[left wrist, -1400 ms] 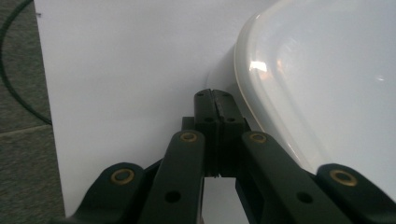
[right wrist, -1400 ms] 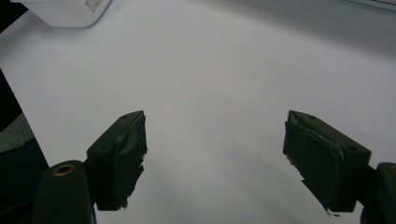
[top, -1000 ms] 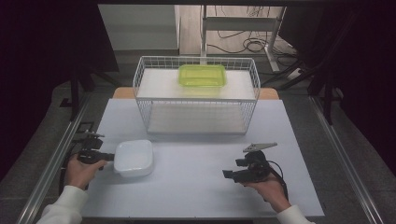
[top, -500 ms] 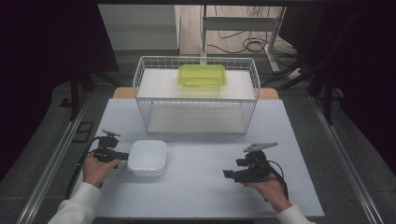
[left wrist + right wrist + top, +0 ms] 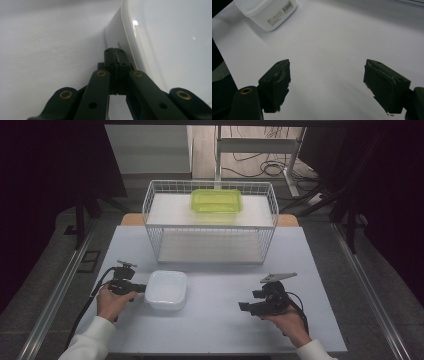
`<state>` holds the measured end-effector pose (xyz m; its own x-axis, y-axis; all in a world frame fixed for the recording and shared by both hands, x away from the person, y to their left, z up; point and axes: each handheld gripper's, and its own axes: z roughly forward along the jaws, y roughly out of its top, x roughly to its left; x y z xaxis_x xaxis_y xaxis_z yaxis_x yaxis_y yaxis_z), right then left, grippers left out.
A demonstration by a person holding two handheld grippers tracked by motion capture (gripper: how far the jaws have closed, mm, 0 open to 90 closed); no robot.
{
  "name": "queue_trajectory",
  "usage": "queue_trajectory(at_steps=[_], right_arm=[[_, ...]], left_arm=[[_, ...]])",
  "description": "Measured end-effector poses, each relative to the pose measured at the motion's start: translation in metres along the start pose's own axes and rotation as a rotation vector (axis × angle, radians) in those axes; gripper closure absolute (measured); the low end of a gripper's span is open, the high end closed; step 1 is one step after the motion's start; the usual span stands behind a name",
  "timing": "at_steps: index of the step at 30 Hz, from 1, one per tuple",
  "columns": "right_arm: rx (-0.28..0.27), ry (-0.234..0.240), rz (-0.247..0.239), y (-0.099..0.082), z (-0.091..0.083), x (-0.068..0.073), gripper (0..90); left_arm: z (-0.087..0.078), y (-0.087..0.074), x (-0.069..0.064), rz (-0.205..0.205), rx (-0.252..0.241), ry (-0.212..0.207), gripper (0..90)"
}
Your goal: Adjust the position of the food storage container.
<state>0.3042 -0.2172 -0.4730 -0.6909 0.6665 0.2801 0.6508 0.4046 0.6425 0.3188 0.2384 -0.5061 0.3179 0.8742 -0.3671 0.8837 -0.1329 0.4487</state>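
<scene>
Since the earlier frames the white tub [image 5: 167, 289] had slid rightward over the table [image 5: 220, 330], carried by my left gripper [image 5: 142, 289], whose jaws were pinched shut on the tub's near rim, likely so it could be dragged without lifting. It sat in front of the wire basket [image 5: 210, 227], which held a green tub [image 5: 216, 200]. My right gripper [image 5: 243, 306] waited well apart, jaws wide and empty.

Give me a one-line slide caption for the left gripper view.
Left gripper, jaws shut, tips against the side of a white plastic container on the white table.
</scene>
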Motion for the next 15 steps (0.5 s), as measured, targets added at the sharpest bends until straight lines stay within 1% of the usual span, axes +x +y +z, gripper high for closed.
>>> queue_trajectory(at_steps=[1,2,3,4,5,6,7,10,11,12,13,15], right_arm=[[0.000,0.000,0.000,0.000,0.000,0.000,21.2],[0.000,0.000,0.000,0.000,0.000,0.000,21.2],[0.000,0.000,0.000,0.000,0.000,0.000,21.2],[0.000,0.000,0.000,0.000,0.000,0.000,21.2],[0.001,0.000,0.000,0.000,0.000,0.000,21.2],[0.001,0.000,0.000,0.000,0.000,0.000,21.2],[0.000,-0.001,0.000,0.000,0.000,0.000,21.2],[0.000,0.000,0.001,0.000,0.000,0.000,21.2],[0.000,0.000,0.001,0.000,0.000,0.000,21.2],[0.002,0.000,0.000,0.000,0.000,0.000,21.2],[0.002,0.000,0.000,0.000,0.000,0.000,21.2],[0.002,0.000,-0.001,0.000,0.000,0.000,21.2]], left_arm=[[0.002,0.001,-0.006,0.000,-0.004,-0.012,90.0],[0.002,0.001,-0.006,0.000,-0.004,-0.012,90.0],[0.005,0.003,-0.011,0.011,-0.001,-0.025,90.0],[0.005,0.003,-0.011,0.011,-0.001,-0.025,90.0],[0.008,0.004,-0.018,0.023,0.004,-0.030,90.0],[0.008,0.004,-0.018,0.023,0.004,-0.030,90.0],[0.010,0.005,-0.021,0.031,0.006,-0.035,90.0],[0.015,0.006,-0.030,0.031,0.015,-0.084,90.0],[0.017,0.006,-0.033,0.038,0.017,-0.091,90.0],[0.019,0.007,-0.039,0.053,0.023,-0.094,90.0],[0.019,0.007,-0.039,0.053,0.023,-0.094,90.0],[0.022,0.007,-0.044,0.056,0.026,-0.110,90.0]])
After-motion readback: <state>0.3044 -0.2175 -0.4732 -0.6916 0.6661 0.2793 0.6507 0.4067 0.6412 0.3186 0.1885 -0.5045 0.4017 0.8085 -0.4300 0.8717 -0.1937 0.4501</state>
